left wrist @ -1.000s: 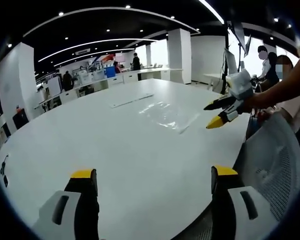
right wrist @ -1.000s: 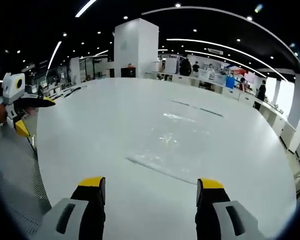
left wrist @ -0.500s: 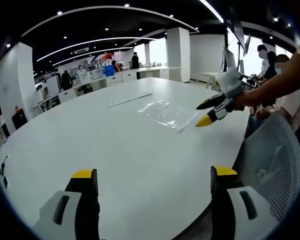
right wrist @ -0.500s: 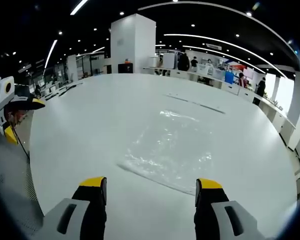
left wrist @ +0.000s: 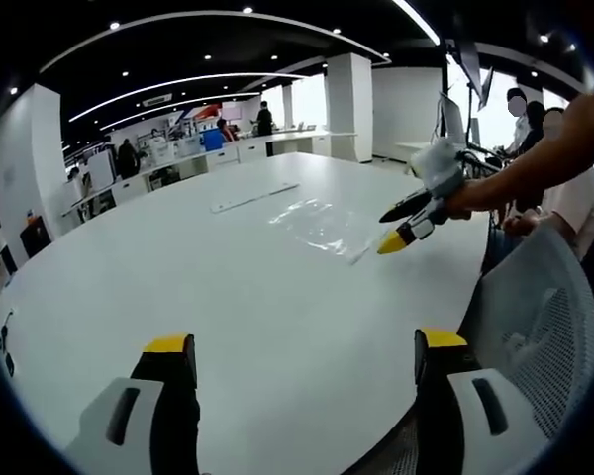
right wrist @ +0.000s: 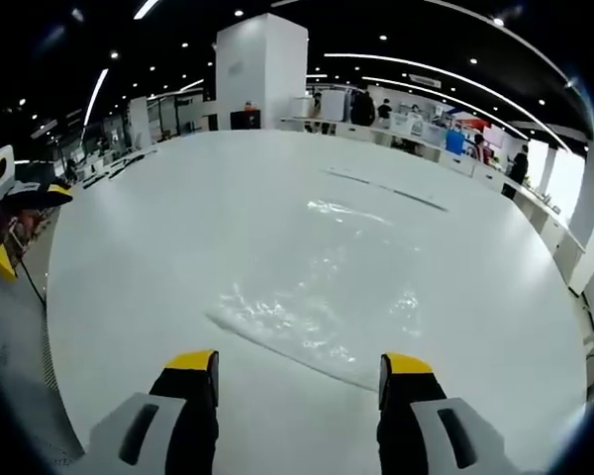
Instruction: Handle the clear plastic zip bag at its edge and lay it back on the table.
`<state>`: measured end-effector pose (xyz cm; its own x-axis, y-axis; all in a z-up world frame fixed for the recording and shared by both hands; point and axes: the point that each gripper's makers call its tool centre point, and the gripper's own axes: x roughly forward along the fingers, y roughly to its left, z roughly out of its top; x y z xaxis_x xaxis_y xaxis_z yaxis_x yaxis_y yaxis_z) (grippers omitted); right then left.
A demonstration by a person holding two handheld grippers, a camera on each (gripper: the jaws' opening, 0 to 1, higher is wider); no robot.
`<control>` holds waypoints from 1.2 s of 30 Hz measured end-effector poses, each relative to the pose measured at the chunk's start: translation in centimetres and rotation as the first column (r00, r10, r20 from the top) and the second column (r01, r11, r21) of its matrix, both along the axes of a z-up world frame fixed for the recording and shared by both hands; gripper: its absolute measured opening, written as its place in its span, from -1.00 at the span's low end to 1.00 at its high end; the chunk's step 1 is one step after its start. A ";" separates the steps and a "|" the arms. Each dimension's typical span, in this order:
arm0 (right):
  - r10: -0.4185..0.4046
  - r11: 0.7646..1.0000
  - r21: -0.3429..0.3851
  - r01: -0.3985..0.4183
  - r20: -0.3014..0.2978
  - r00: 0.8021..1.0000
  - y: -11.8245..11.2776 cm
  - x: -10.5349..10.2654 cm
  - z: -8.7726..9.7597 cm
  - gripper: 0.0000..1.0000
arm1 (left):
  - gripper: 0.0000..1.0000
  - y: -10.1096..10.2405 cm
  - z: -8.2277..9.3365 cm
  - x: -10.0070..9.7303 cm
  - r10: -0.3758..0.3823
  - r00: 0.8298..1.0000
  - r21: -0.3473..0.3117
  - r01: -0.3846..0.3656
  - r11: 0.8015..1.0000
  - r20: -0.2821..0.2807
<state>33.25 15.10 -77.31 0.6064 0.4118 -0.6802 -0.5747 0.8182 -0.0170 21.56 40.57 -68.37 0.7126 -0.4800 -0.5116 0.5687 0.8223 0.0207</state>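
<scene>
A clear plastic zip bag (right wrist: 322, 297) lies flat on the white table (right wrist: 178, 228), its near edge just ahead of my right gripper (right wrist: 297, 374), which stands open and apart from it. In the left gripper view the same bag (left wrist: 317, 220) lies far across the table, and the right gripper (left wrist: 394, 226) hovers at its edge, held by a person's hand. My left gripper (left wrist: 297, 358) is open over the table's near side with nothing between its fingers. The left gripper (right wrist: 15, 228) also shows at the left of the right gripper view.
A long thin strip (left wrist: 254, 197) lies on the table beyond the bag. A mesh chair back (left wrist: 540, 317) stands at the table's right edge. People sit or stand at the right (left wrist: 564, 193). Desks and a white pillar (right wrist: 260, 74) fill the background.
My right gripper has moved forward and down toward the bag's near edge, staying open. The left gripper has held nearly still.
</scene>
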 end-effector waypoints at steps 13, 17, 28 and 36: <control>0.007 1.000 0.000 -0.006 -0.055 0.998 0.3 -0.3 -0.8 0.01 | 0.76 0.7 -0.2 -0.3 0.008 1.000 0.009 -0.008 1.000 -0.007; 0.024 1.000 0.006 -0.024 -0.062 0.998 0.9 -0.4 -0.8 -0.09 | 0.75 0.7 -0.2 -0.3 0.007 1.000 0.013 -0.007 1.000 -0.009; 0.119 0.993 0.009 -0.119 -0.081 0.990 2.9 -0.7 -0.7 -0.48 | 0.71 0.3 -0.1 -0.5 -0.004 1.000 0.019 0.005 1.000 -0.008; 0.148 0.986 -0.074 -0.150 -0.038 0.988 1.7 -0.1 -0.4 -0.50 | 0.67 0.5 -0.1 -0.9 -0.005 1.000 0.030 0.005 1.000 -0.009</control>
